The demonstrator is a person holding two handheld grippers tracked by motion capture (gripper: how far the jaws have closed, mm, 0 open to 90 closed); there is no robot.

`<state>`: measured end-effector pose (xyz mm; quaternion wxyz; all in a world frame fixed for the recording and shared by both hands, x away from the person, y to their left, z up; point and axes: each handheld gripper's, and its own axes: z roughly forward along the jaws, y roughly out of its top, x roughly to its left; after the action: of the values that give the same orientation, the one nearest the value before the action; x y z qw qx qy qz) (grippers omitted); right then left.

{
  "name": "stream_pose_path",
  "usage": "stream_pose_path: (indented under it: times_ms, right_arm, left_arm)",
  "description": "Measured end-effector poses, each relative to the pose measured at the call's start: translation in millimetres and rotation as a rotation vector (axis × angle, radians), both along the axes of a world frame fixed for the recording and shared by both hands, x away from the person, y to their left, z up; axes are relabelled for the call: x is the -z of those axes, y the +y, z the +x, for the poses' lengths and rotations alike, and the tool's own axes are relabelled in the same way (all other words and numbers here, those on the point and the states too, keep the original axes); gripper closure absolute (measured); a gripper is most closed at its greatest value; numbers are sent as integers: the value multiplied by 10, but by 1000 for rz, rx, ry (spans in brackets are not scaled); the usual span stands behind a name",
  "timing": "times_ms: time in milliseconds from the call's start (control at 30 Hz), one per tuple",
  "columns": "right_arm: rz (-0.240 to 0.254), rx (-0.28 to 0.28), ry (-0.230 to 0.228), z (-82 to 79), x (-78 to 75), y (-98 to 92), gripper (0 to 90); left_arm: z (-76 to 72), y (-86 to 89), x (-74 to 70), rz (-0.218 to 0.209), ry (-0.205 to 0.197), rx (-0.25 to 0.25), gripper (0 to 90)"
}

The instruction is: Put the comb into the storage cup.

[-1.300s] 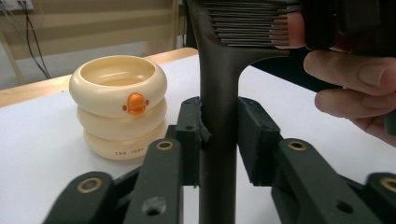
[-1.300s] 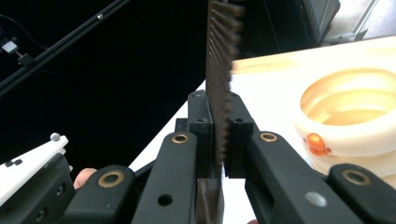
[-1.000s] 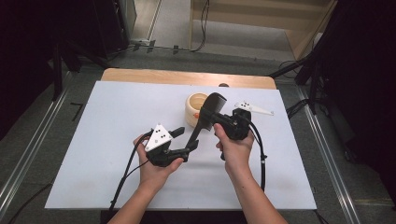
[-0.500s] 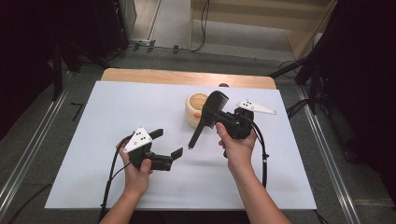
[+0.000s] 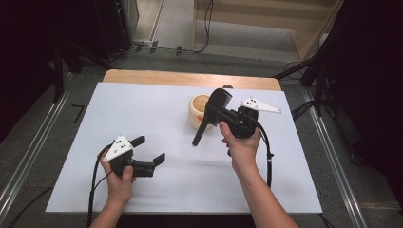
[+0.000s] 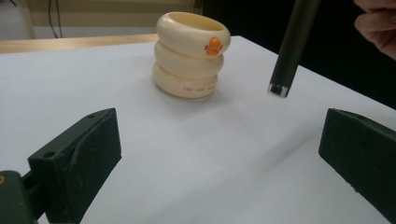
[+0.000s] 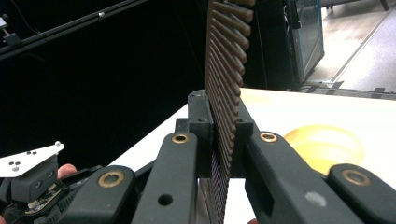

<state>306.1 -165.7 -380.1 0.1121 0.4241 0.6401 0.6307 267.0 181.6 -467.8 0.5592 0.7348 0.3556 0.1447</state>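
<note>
A cream-coloured ringed plastic cup (image 5: 198,112), built like three stacked rings with a small orange mark near its rim, stands upright on the white worktop (image 5: 157,109), toward the far edge and a little right of the middle. In the left gripper view the same cup (image 6: 191,55) sits beyond the jaws, its open mouth facing up.

Just right of the cup, the right gripper (image 5: 219,113) is held above the worktop in the person's right hand (image 5: 242,142). Its jaws are clamped on the head of a black hairbrush (image 5: 209,117); the right gripper view shows the two jaws pressed against either side of the ridged, toothed head (image 7: 223,93). The brush's handle slants down and toward the near side of the cup, its end hanging just above the worktop without touching it. In the left gripper view that handle end (image 6: 288,56) hangs to the right of the cup.

The left gripper (image 5: 148,149) is held low over the worktop, well to the near left of the cup, in the person's left hand (image 5: 119,178). Its jaws stand wide apart, with nothing between them, and point toward the cup.
</note>
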Motion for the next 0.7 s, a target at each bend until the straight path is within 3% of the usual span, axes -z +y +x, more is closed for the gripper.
stream_pose_path:
  times_ms: [500,700]
  right_arm:
    - [-27,12,-31,68,-86,0,827]
    - [-43,22,-53,98,-112,9,828]
  left_arm:
    - [-96,568,64,19,-8,-81,0]
    - [-138,740,76,-5,-8,-111,0]
